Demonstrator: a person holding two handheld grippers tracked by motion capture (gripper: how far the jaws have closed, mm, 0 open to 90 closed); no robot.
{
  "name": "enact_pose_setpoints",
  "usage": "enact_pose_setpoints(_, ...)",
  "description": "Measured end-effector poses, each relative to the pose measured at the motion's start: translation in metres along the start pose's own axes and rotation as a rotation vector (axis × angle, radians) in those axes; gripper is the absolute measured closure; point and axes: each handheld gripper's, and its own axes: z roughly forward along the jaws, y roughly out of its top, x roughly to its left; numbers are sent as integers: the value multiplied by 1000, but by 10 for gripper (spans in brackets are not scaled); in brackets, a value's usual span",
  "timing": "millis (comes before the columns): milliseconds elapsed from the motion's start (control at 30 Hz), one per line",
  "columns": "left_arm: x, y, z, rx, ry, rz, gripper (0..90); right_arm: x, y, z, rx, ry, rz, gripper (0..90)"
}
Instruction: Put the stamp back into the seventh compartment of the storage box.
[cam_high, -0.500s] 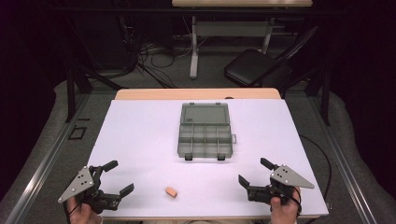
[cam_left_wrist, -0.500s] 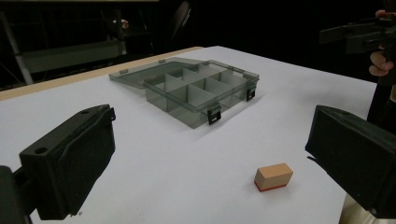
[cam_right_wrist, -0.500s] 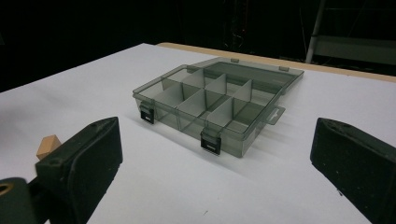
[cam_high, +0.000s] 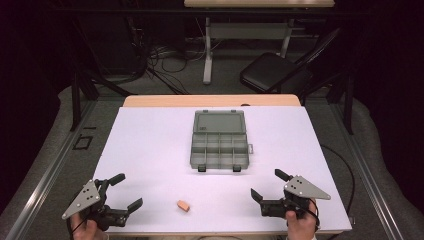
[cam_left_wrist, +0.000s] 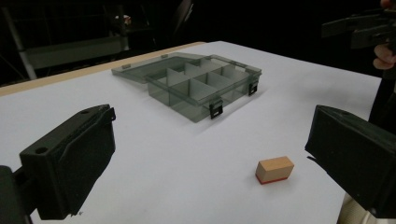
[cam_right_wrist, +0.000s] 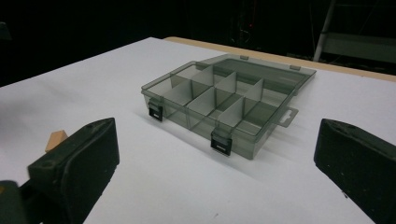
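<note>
I had the left hand-held gripper (cam_high: 121, 192) low at the near left of the white tabletop (cam_high: 150, 150), its jaws standing well apart with nothing between them. The right hand-held gripper (cam_high: 266, 184) sat at the near right, jaws just as wide and empty. Both pointed inward toward the middle, which I judged a ready stance for picking up the small wooden block (cam_high: 183, 205).

That block lay near the front edge, between the two grippers and closer to the left one, touching neither. The grey compartment box (cam_high: 220, 150) rested farther back at the centre, lid folded open and flat behind it, dividers exposed, probably so the block could be dropped straight in.

The left gripper view gave me the block (cam_left_wrist: 275, 170) clearly, a tan piece with a red band along its base, lying just ahead of the right-hand jaw. In the right gripper view the block (cam_right_wrist: 55, 139) peeked out behind one jaw, while the box's two black latches (cam_right_wrist: 221, 142) and side tab showed better there.
</note>
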Motion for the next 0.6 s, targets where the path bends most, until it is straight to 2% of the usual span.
enact_pose_setpoints(67,0,0,0,5,13,5,13,2,1,3,17,-2,-8,0)
enact_pose_setpoints(100,0,-1,0,12,37,-1,13,4,1,6,28,2,-4,0)
enact_pose_setpoints(200,1,-2,-1,0,59,-11,13,8,1,11,39,13,4,0)
enact_pose_setpoints(333,2,-3,-3,-7,63,-17,12,14,4,15,54,27,-15,0)
enact_pose_setpoints(367,2,-3,-4,-7,62,-22,10,19,6,18,59,26,-39,0)
enact_pose_setpoints(400,2,-4,-4,-10,56,-40,8,21,7,20,62,31,-45,0)
enact_pose_setpoints(467,2,-4,-4,-6,54,-43,7,23,8,22,68,38,-50,0)
enact_pose_setpoints(567,3,-4,-5,3,69,-48,7,29,11,28,78,61,-57,0)
enact_pose_setpoints(600,3,-4,-6,2,87,-51,7,33,13,32,86,81,-67,0)
